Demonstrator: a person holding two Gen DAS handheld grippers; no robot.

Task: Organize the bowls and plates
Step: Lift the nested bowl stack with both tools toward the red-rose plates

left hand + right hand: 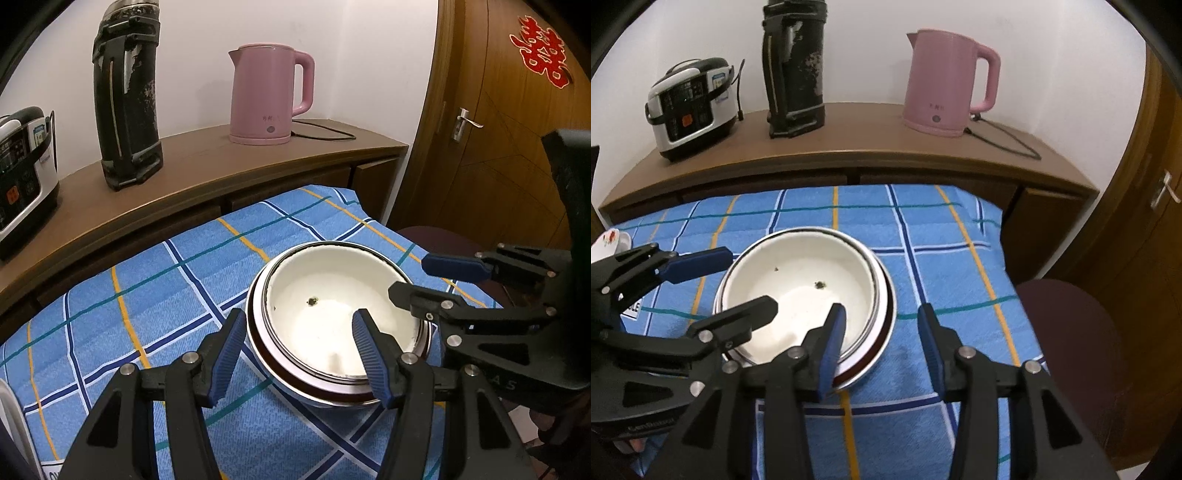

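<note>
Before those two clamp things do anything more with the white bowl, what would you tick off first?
1. Left gripper open, straddling the near rim: ok.
2. Right gripper open, straddling the opposite rim: ok.
3. Bowl nested inside the dish beneath: ok.
4. Bowl centred in that dish: not ok, it sits off-centre.
5. Bowl clean: not ok, dark specks inside.
6. Fingers touching the rim: cannot tell.
</note>
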